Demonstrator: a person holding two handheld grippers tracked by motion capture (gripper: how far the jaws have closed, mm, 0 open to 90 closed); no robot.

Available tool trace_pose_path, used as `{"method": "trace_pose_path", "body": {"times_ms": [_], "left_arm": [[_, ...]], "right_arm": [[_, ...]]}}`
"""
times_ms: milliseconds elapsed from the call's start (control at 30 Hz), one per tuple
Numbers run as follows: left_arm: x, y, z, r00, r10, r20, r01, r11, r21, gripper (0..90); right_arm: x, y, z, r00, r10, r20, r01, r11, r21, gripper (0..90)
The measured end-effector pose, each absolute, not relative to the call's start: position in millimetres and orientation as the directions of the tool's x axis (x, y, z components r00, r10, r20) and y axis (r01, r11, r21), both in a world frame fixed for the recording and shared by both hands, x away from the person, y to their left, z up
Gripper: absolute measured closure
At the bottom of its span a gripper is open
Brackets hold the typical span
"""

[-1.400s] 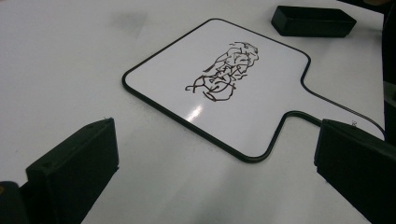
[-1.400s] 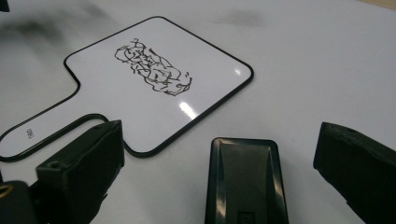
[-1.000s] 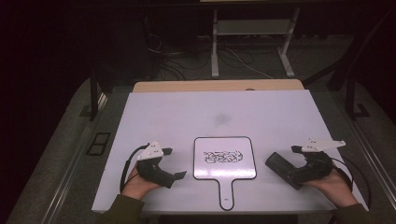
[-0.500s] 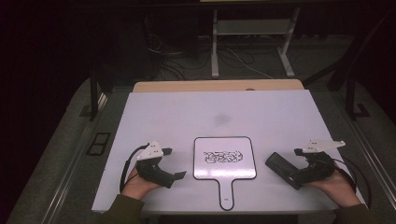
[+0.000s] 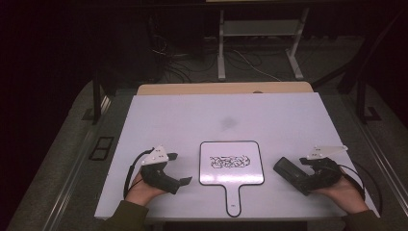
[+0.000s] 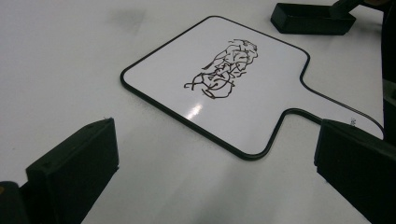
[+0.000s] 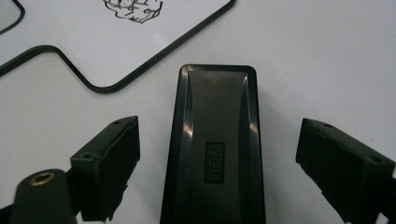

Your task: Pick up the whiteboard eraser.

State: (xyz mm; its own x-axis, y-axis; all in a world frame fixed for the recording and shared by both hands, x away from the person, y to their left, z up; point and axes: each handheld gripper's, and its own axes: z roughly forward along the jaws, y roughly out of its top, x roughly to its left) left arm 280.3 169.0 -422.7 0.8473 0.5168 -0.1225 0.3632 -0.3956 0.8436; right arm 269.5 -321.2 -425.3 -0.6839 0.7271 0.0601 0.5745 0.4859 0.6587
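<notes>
A small handled whiteboard (image 5: 232, 163) with a black scribble lies flat near the table's front edge, also in the left gripper view (image 6: 243, 51) and the right gripper view (image 7: 116, 37). To its right lies a black eraser (image 5: 287, 169) (image 7: 215, 140) (image 6: 310, 18). My right gripper (image 5: 296, 175) (image 7: 219, 154) straddles the eraser; its jaws have just been closing, but a gap shows on each side and the pads do not touch it. Left of the board, my left gripper (image 5: 182, 182) (image 6: 215, 158) rests open on the table with nothing between its jaws.
The white table top (image 5: 192, 115) has a faint grey smudge (image 5: 227, 122) at its middle and a wooden strip (image 5: 221, 88) along the far edge. Beyond it, metal stand legs (image 5: 221, 53) and cables lie on the dark floor.
The right hand has shifted very slightly at the eraser. The left hand, the whiteboard and the eraser have stayed where they were.
</notes>
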Motion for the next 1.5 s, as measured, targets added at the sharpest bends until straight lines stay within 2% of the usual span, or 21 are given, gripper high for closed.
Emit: {"method": "trace_pose_path", "body": {"times_ms": [200, 967, 1500], "left_arm": [[280, 169, -423, 0.848, 0.515, -0.123, 0.364, -0.399, 0.841, 0.0], [280, 168, -423, 0.853, 0.508, -0.121, 0.36, -0.403, 0.841, 0.0], [279, 167, -423, 0.852, 0.509, -0.121, 0.361, -0.403, 0.841, 0.0]], "right_arm": [[270, -319, -431, -0.678, 0.734, 0.041, 0.594, 0.513, 0.62, 18.5], [270, -316, -436, -0.69, 0.724, 0.024, 0.602, 0.555, 0.575, 36.7], [271, -311, -434, -0.683, 0.731, 0.004, 0.612, 0.569, 0.55, 38.3]]}}
